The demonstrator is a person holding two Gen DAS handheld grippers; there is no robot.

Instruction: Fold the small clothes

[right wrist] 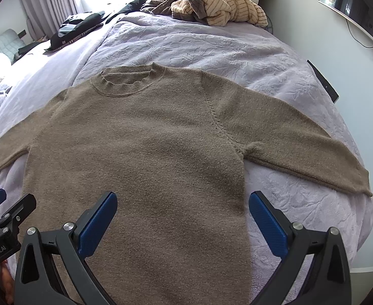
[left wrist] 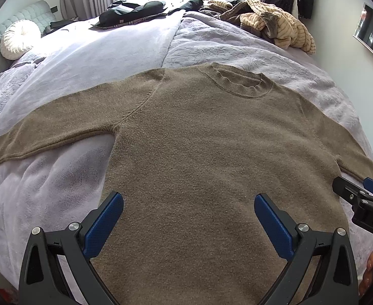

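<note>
A lilac bedspread [left wrist: 59, 71] covers the bed. Centred on it lies a brown knit sweater [left wrist: 199, 147], spread flat, front up, both sleeves out, collar at 12 o'clock. A heap of striped cream clothes [left wrist: 277, 25] sits at 1 o'clock, dark garments [left wrist: 133, 10] at 11 o'clock. The left gripper [left wrist: 189, 223] hovers over the sweater's lower body, fingers released and wide apart. The right gripper [right wrist: 183, 222] hovers likewise, spread and empty.

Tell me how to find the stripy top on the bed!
Start at the big bed with the lilac cover and look to its far end, near the window. There, right of the black clothes, lies a crumpled heap: the stripy top. It is cream with thin dark lines, while the brown sweater lies flat and plain.
</note>
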